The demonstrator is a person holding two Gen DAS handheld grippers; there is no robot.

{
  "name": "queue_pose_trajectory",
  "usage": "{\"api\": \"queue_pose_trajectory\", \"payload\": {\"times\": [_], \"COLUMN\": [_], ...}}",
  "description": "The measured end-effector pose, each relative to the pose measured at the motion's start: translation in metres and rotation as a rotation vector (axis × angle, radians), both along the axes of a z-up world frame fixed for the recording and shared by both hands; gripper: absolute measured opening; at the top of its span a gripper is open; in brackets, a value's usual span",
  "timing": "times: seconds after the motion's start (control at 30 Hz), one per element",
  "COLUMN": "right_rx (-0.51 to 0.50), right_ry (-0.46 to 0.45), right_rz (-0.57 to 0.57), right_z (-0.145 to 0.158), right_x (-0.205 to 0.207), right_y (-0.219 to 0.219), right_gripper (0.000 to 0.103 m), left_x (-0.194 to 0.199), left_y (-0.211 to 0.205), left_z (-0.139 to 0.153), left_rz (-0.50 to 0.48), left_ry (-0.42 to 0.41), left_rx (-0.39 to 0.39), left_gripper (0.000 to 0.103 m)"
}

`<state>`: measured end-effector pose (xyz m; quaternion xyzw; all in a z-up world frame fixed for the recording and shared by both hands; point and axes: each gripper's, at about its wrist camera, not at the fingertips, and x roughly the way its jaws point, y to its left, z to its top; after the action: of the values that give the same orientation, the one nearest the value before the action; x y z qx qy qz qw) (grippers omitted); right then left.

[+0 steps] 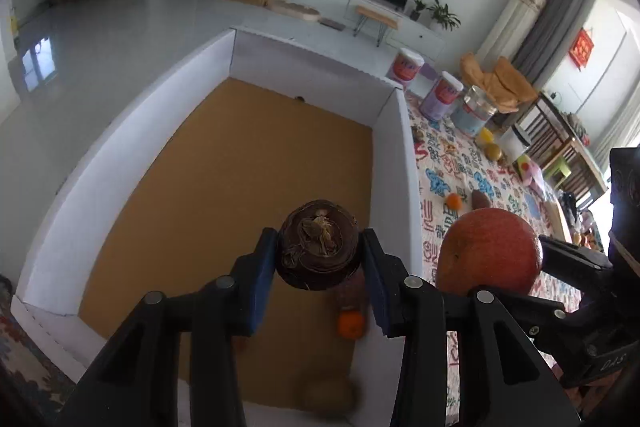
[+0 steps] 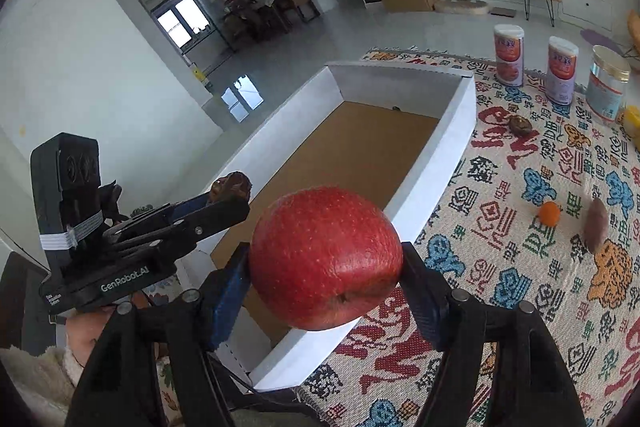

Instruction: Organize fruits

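Left wrist view: left gripper (image 1: 320,259) clamped on a dark brown mangosteen (image 1: 319,245), blue pads pressed to both sides of it. It hangs over the brown floor of the white box (image 1: 304,55). Below the right finger, inside the box near its wall: a small orange (image 1: 351,323), touching a blurred reddish fruit (image 1: 352,291) just ahead of it. Another tan round item sits near the box's near wall, too blurred to identify. Right of the fingers, the red apple (image 1: 488,251) in the right gripper, over the patterned cloth (image 1: 448,155).

Right wrist view: right gripper (image 2: 326,263) clamped on the apple, fingers tight on both sides, over the box's right wall. Left of the fingers, the left gripper with the mangosteen over the box. Ahead-right on the cloth: a tangerine (image 2: 549,213), a brown oblong fruit (image 2: 596,225) beside it, another dark fruit (image 2: 520,125) further ahead near the box, then three canisters (image 2: 562,71).
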<state>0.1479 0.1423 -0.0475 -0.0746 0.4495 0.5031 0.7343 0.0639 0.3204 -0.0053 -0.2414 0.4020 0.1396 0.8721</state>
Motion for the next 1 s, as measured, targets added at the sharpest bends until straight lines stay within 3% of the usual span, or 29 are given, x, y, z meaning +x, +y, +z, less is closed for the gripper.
{"api": "queue_pose_trajectory", "payload": {"times": [0.1, 0.27, 0.33, 0.4, 0.47, 0.57, 0.67, 0.73, 0.83, 0.93, 1.0], "right_rx": [-0.090, -0.212, -0.231, -0.179, -0.110, -0.013, 0.051, 0.060, -0.019, -0.130, -0.163], "right_ry": [0.026, -0.007, -0.019, -0.009, -0.006, -0.116, -0.211, -0.251, -0.277, -0.235, -0.187], "right_rz": [0.087, 0.140, 0.134, 0.110, 0.073, -0.002, -0.120, -0.242, -0.436, -0.642, -0.753], "right_z": [-0.032, -0.072, -0.080, -0.077, -0.061, -0.024, -0.006, -0.011, -0.047, -0.091, -0.113], "right_x": [-0.021, -0.043, -0.044, -0.041, -0.035, -0.030, -0.019, -0.004, 0.024, 0.054, 0.066], "right_y": [0.041, 0.075, 0.082, 0.079, 0.065, 0.025, -0.035, -0.080, -0.149, -0.220, -0.264], "right_gripper": [0.071, 0.071, 0.072, 0.072, 0.077, 0.082, 0.099, 0.102, 0.103, 0.103, 0.103], "left_x": [-0.005, -0.007, -0.007, -0.009, -0.011, -0.008, 0.008, 0.020, 0.038, 0.066, 0.084], "left_y": [0.019, 0.029, 0.028, 0.030, 0.027, 0.005, -0.041, -0.081, -0.151, -0.219, -0.249], "left_z": [-0.034, -0.053, -0.054, -0.049, -0.037, -0.009, 0.017, 0.029, 0.031, 0.009, -0.013], "left_rz": [0.045, 0.077, 0.090, 0.117, 0.138, 0.120, -0.003, -0.106, -0.300, -0.496, -0.546], "left_ry": [0.080, 0.126, 0.120, 0.091, 0.032, -0.080, -0.155, -0.200, -0.219, -0.143, -0.107], "left_rx": [-0.044, -0.065, -0.071, -0.081, -0.086, -0.060, -0.006, 0.006, 0.001, -0.019, 0.006], "left_gripper": [0.043, 0.044, 0.057, 0.068, 0.068, 0.077, 0.081, 0.084, 0.087, 0.087, 0.087]}}
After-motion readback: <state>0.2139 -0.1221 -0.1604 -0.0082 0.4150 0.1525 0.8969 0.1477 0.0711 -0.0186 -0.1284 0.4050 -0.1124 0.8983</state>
